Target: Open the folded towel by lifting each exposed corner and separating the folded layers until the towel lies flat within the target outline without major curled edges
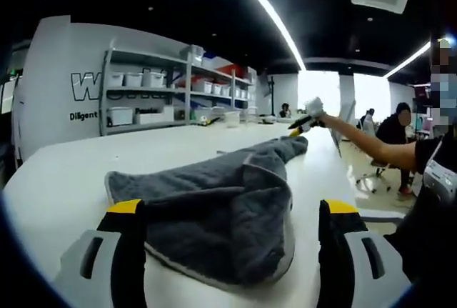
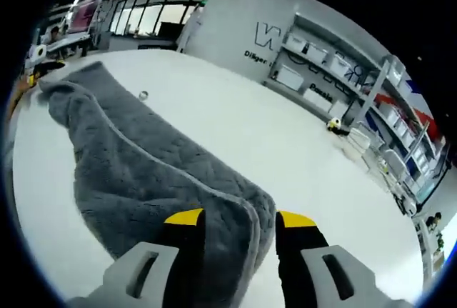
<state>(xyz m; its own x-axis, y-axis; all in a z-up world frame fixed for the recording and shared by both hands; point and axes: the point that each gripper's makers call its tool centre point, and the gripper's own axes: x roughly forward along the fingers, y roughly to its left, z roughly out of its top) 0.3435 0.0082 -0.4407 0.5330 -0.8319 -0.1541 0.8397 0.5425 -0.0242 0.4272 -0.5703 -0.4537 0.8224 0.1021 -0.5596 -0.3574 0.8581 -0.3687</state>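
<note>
Towel (image 1: pixel 214 215) lies bunched on the surface (image 1: pixel 64 172); right tongs (image 2: pixel 233 224) pinch its far end, left tongs (image 1: pixel 232 211) gape empty, so tugging could drag it.

A dark grey towel (image 1: pixel 214 215) with a quilted diamond pattern and a paler grey border lay on a white table (image 1: pixel 64 179), flanked by the left gripper (image 1: pixel 232 211) and right gripper (image 2: pixel 232 216), both light grey with black jaws tipped in yellow, before grey shelves (image 1: pixel 143 93) of white bins.
</note>
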